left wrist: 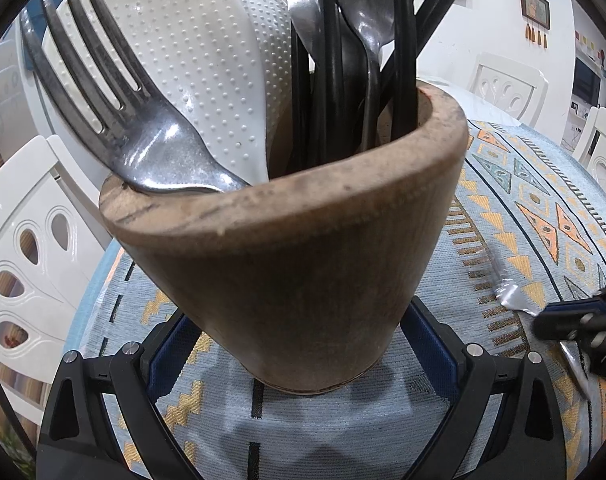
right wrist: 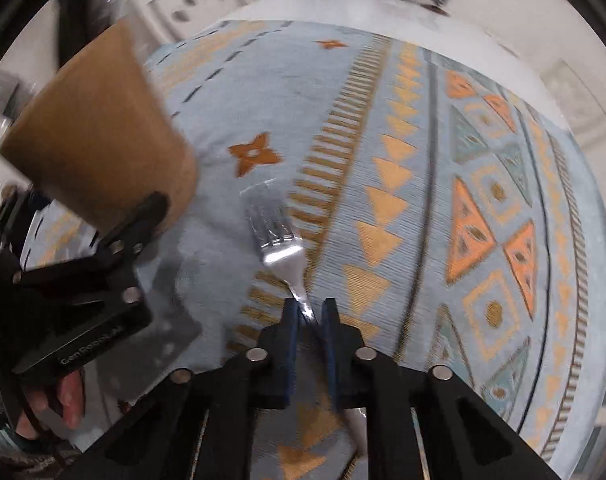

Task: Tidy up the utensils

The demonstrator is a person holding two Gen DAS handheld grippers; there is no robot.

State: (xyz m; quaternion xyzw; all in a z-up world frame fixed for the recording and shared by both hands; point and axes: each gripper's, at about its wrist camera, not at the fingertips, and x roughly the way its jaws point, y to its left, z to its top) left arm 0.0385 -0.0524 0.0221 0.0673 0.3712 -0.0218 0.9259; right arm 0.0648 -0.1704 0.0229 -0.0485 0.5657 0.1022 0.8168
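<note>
- A silver fork (right wrist: 274,229) is seen lying on the cloth (right wrist: 383,120), tines pointing away from the right camera; its metal is bright and blurred by motion.
- Its neck is caught between the blue pads (right wrist: 290,332) of the right gripper (right wrist: 311,312), whose jaws are nearly closed around it; the handle runs back under the gripper.
- Just left of the fork, a wooden cup (left wrist: 303,264) is stood on the cloth, brown, worn and dark-stained along its thick rim.
- The cup is straddled by the left gripper (left wrist: 299,344), blue pads lying at each side of its base; whether they press on it cannot be told.
- In the cup are held a second fork (left wrist: 115,100), dull and scratched, leaning on the rim, a white dimpled paddle (left wrist: 207,72), spoons (left wrist: 367,12) and black sticks (left wrist: 403,40).
- The cloth is pale blue with orange and teal triangles.
- White chairs (left wrist: 27,248) are seen around the table.
</note>
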